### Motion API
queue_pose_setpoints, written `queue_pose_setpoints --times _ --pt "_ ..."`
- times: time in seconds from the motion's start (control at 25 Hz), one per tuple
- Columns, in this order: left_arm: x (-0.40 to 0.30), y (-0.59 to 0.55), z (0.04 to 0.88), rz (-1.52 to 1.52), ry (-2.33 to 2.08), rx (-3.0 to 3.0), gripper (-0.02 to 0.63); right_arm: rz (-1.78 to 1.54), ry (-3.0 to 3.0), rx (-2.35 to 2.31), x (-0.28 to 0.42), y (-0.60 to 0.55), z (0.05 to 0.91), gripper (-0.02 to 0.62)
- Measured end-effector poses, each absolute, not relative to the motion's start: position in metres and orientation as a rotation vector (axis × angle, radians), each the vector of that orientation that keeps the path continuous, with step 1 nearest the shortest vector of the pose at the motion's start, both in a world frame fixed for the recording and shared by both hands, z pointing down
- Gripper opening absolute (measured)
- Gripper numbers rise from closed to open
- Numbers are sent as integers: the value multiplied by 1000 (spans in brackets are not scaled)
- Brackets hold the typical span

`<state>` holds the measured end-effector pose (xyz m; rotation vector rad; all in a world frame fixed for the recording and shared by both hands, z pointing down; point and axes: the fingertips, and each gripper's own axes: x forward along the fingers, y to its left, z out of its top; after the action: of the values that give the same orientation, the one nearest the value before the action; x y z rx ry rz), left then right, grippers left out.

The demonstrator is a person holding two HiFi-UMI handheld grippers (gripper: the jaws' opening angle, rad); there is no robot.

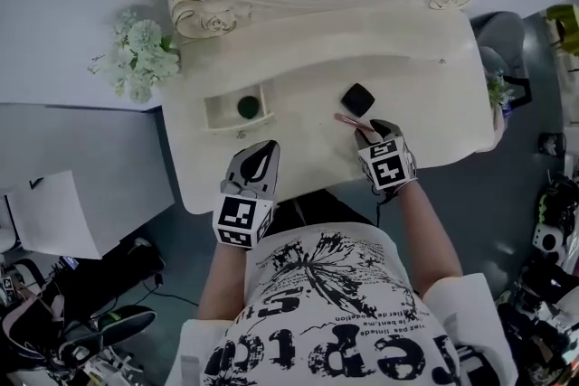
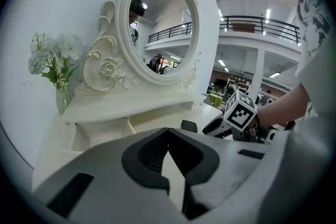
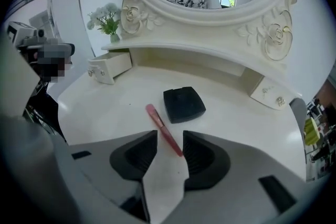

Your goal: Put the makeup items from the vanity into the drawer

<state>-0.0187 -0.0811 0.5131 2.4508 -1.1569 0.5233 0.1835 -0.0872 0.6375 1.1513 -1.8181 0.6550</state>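
White flowers (image 2: 52, 57), glass vase (image 2: 62, 99), paper sheet (image 1: 50, 212)

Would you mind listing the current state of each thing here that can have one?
Drawer by the flowers: pulled open, green round item inside.
Other drawer: shut.
Compact: closed, flat on the vanity.
Pink stick: lying flat on the vanity.
Left gripper: shut, empty.
Right gripper: open, the stick's near end between its jaws, not clamped.
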Motion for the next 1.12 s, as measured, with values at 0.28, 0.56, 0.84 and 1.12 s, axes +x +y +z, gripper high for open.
queue_pose_setpoints --times 0.28,0.56,0.84,1.12 --pt "-16 -75 515 544 -1209 2408 20 684 -1861 1039 181 -82 647 85" --pt "-19 -79 505 539 -1242 2416 20 600 -1903 967 166 -80 633 54" --pt "-51 -86 487 499 -1292 2416 20 579 -1977 1008 132 -102 590 53" --pt "-111 -101 459 447 -1387 2430 20 490 -2083 961 58 -129 551 52"
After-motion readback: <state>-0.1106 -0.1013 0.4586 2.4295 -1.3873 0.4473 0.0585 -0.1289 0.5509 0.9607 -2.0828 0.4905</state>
